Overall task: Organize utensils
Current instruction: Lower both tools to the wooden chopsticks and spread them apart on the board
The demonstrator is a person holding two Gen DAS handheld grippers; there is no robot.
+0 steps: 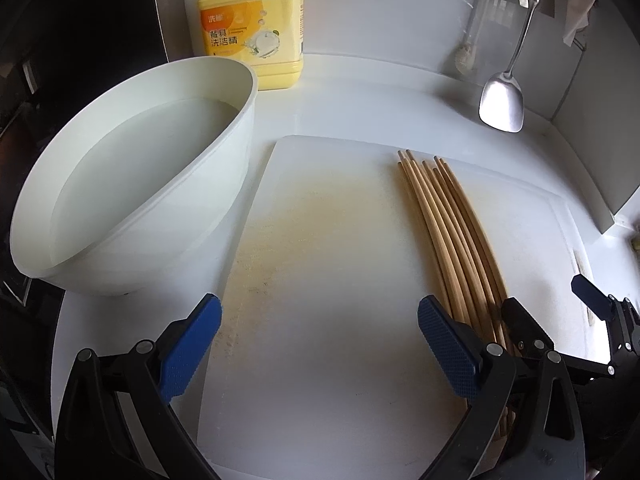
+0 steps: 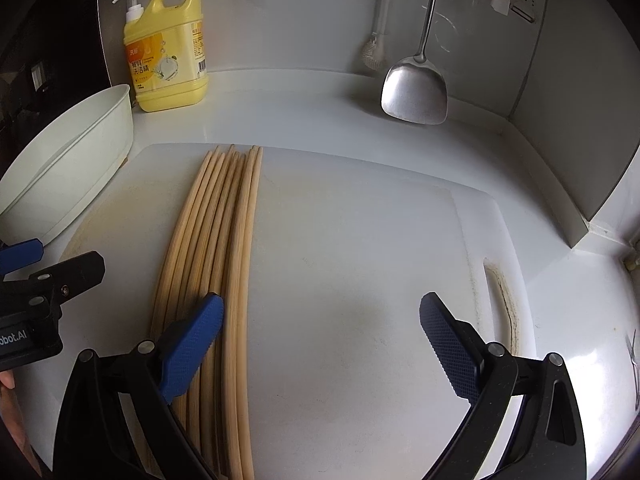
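Note:
Several wooden chopsticks [image 1: 452, 236] lie side by side in a neat bundle on a white cutting board [image 1: 328, 264], tips pointing away. In the right wrist view the chopsticks [image 2: 218, 240] run under my right gripper's left finger. My left gripper [image 1: 320, 344] is open and empty over the board's bare middle, left of the bundle. My right gripper [image 2: 322, 340] is open and empty, its left finger [image 2: 192, 344] above the bundle; it also shows at the right edge of the left wrist view [image 1: 560, 312].
A white basin of water [image 1: 132, 196] stands left of the board. A yellow dish-soap bottle [image 1: 250, 24] stands at the back wall. A steel spatula [image 1: 504, 100] and a brush [image 1: 466, 56] hang at the back right. The board has a handle slot [image 2: 504, 304].

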